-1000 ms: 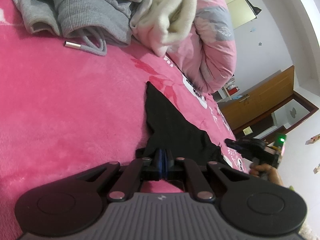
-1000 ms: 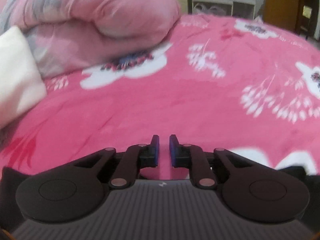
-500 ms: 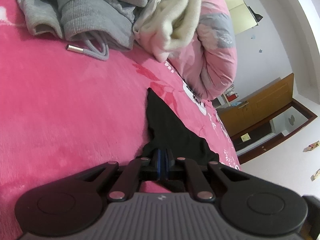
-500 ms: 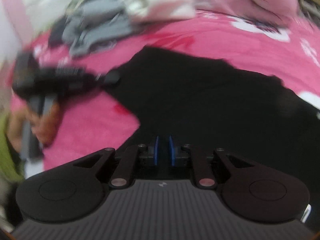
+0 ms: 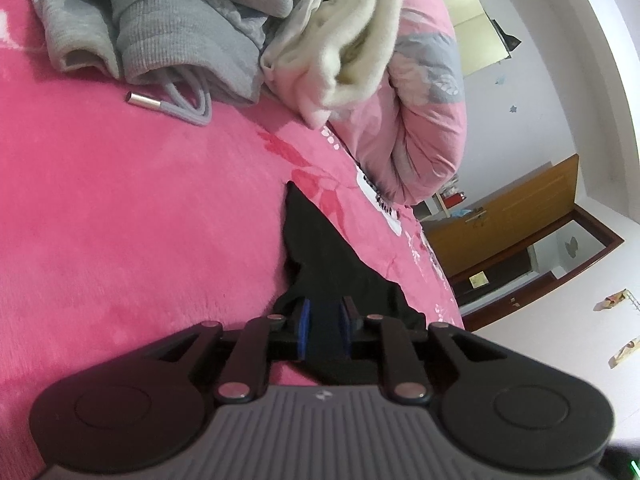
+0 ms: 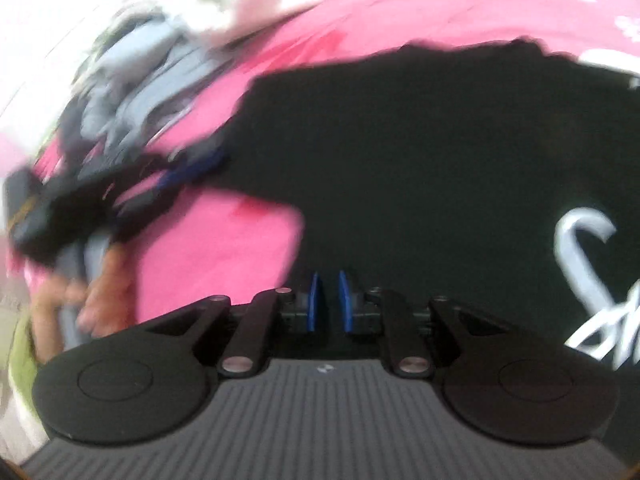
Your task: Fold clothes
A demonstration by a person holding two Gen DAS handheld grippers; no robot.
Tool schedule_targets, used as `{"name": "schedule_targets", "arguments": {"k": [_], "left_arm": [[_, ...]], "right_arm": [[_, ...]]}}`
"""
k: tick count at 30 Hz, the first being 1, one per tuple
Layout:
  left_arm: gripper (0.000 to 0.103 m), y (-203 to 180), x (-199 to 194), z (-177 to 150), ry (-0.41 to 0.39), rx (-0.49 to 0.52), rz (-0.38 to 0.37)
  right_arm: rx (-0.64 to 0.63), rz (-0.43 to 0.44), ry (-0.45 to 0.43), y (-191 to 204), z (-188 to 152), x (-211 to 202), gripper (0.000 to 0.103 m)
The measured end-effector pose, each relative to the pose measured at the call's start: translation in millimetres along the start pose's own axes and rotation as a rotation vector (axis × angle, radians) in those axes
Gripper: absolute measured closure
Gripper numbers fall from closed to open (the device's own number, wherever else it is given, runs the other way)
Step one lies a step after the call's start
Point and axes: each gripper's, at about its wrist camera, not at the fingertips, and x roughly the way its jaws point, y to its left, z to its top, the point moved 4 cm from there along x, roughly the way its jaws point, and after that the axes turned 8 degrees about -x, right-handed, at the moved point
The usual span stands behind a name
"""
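**Black garment spread on the pink bed**

The left gripper (image 5: 323, 322) has its blue pads parted, with a fold of the black printed cotton garment (image 5: 320, 256) lying between them; whether they pinch it I cannot tell. The garment lies flat on the pink fleece bedspread (image 5: 120, 220). The right gripper (image 6: 330, 300) hovers above the cloth, slightly agape, holding nothing.

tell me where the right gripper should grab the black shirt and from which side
Probably the hem edge of the black shirt, just ahead and to the left of the right gripper, where it ends against the pink blanket. The shirt lies flat, so its middle offers nothing to pinch. Come in low from the blanket side, with one finger slipping under that edge.
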Motion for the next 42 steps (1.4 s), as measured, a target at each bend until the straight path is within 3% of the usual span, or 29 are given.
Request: {"name": "schedule_targets", "arguments": {"k": [2, 5, 6, 8, 10, 14, 18, 19, 20, 24, 27, 31, 34, 36, 37, 39, 42], "left_arm": [[0.085, 0, 0, 0, -0.002, 0.0, -0.003], [0.084, 0, -1, 0, -0.006, 0.002, -0.009], [0.083, 0, -2, 0, -0.009, 0.003, -0.014], [0.077, -1, -5, 0, -0.017, 0.006, -0.024], [0.066, -4, -14, -3, -0.035, 0.031, -0.031], [0.055, -20, -46, -15, -0.029, 0.094, 0.01], [0.049, -40, -98, -25, -0.048, 0.167, 0.0], [0.048, -45, -109, -26, -0.059, 0.188, 0.01], [0.045, -49, -120, -27, -0.069, 0.209, 0.02], [0.038, -66, -165, -30, -0.111, 0.294, 0.062], [0.038, -75, -173, -42, -0.093, 0.327, 0.077], [0.038, -76, -178, -70, -0.023, 0.313, 0.047], [0.038, -73, -194, -90, 0.003, 0.323, 0.047], [0.038, -68, -206, -102, 0.038, 0.309, 0.045], [0.038, -65, -211, -107, 0.066, 0.295, 0.039], [0.037, -58, -221, -121, 0.126, 0.277, 0.034], [0.037, -47, -225, -151, 0.222, 0.293, 0.058]], "right_arm": [[-0.053, 0.108, 0.001, 36, -17, -16, 0.088], [0.051, 0.397, 0.035, 67, -45, -44, 0.09], [0.067, 0.391, 0.011, 66, -51, -55, 0.09], [0.076, 0.285, -0.069, 49, -54, -73, 0.09], [0.136, 0.119, -0.141, 18, -54, -83, 0.088], [0.2, -0.055, -0.211, -18, -54, -75, 0.088], [0.157, 0.011, -0.188, 13, -52, -41, 0.088], [0.12, 0.044, -0.186, 31, -53, -35, 0.081], [0.102, 0.08, -0.193, 37, -52, -40, 0.074], [0.032, 0.216, -0.225, 61, -50, -62, 0.079], [0.1, 0.018, -0.303, 11, -33, -73, 0.077], [0.228, 0.002, -0.233, -28, -31, -51, 0.078], [0.091, 0.19, -0.185, 30, -60, -52, 0.076], [0.018, 0.4, -0.145, 66, -83, -68, 0.078], [0.02, 0.457, -0.148, 74, -93, -78, 0.078], [0.028, 0.416, -0.196, 70, -110, -101, 0.078], [0.09, 0.224, -0.266, 34, -136, -127, 0.076]]}}
